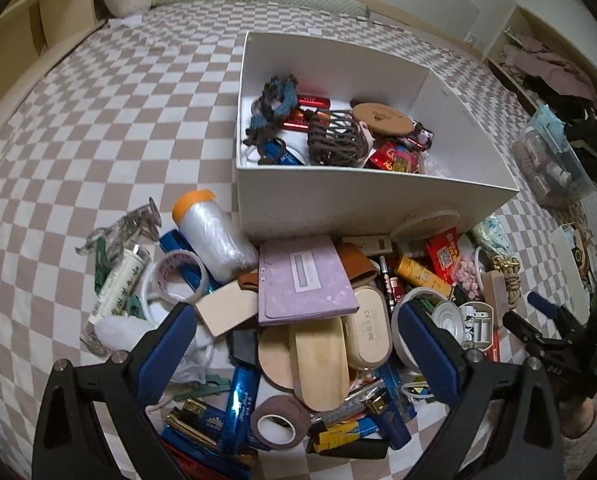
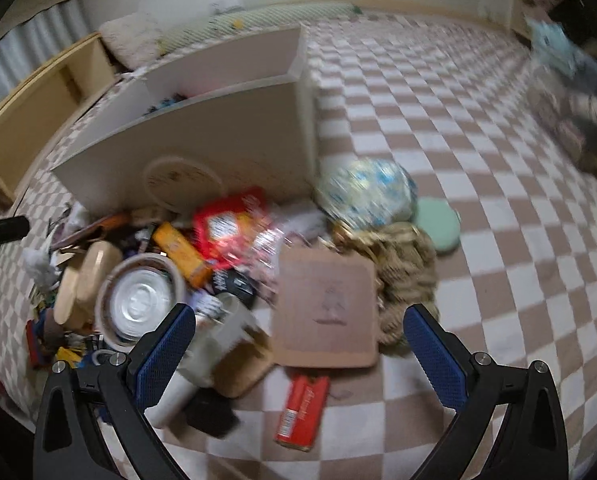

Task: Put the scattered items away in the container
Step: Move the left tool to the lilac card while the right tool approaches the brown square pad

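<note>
A white box point(image 1: 370, 200) stands on the checkered cloth and holds several items, among them a brown claw clip point(image 1: 336, 140) and a round wooden lid point(image 1: 382, 119). A heap of scattered items lies in front of it. My left gripper point(image 1: 298, 336) is open and empty above a lilac card point(image 1: 304, 276) and wooden pieces point(image 1: 322, 364). My right gripper point(image 2: 298, 340) is open and empty above a square brown board point(image 2: 324, 312), beside a coil of rope point(image 2: 406, 268). The box also shows in the right wrist view point(image 2: 218, 136), which is blurred.
A roll of plastic film point(image 1: 212, 236), clear tape point(image 1: 176, 276) and a glass bottle point(image 1: 116, 292) lie left of the heap. A red packet point(image 2: 302, 412), a green round pad point(image 2: 436, 224) and a patterned ball point(image 2: 366, 194) lie by the right gripper. A clear bin point(image 1: 554, 160) stands far right.
</note>
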A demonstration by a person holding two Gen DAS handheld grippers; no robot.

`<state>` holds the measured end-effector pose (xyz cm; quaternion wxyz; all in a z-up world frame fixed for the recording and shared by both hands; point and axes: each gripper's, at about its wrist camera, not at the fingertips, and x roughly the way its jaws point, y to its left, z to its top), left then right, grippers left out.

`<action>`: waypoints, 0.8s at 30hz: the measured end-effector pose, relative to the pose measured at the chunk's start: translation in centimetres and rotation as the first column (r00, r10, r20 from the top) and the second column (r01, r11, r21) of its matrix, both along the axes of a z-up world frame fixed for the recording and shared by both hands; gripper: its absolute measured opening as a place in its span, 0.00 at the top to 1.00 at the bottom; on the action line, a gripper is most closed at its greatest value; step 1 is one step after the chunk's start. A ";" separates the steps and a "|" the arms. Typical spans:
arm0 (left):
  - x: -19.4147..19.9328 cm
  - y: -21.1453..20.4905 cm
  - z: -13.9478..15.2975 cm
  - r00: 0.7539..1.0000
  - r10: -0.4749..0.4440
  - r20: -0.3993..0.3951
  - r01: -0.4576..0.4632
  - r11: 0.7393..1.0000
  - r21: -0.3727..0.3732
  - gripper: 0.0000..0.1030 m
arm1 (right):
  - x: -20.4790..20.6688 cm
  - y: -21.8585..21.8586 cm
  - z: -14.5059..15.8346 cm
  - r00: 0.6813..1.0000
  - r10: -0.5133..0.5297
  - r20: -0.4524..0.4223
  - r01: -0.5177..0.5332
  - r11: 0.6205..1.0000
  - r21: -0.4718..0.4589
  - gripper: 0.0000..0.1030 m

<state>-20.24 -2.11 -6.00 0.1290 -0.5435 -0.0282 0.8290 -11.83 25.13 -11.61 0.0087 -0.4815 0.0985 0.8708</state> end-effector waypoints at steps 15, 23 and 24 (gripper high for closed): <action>-1.4 -0.1 -2.5 0.995 0.039 0.088 -0.038 0.999 -0.018 0.06 | -0.5 2.7 -2.1 0.997 -0.073 0.036 0.076 0.993 -0.085 0.23; -2.3 -0.1 -2.7 0.991 0.067 0.119 -0.070 0.997 0.020 0.06 | 0.8 1.9 -1.0 1.000 -0.018 -0.001 0.018 0.995 -0.094 0.26; -2.3 0.0 -2.8 0.991 0.063 0.122 -0.066 0.998 0.019 0.06 | 0.8 1.7 -1.1 1.000 -0.002 0.004 0.002 0.996 -0.091 0.26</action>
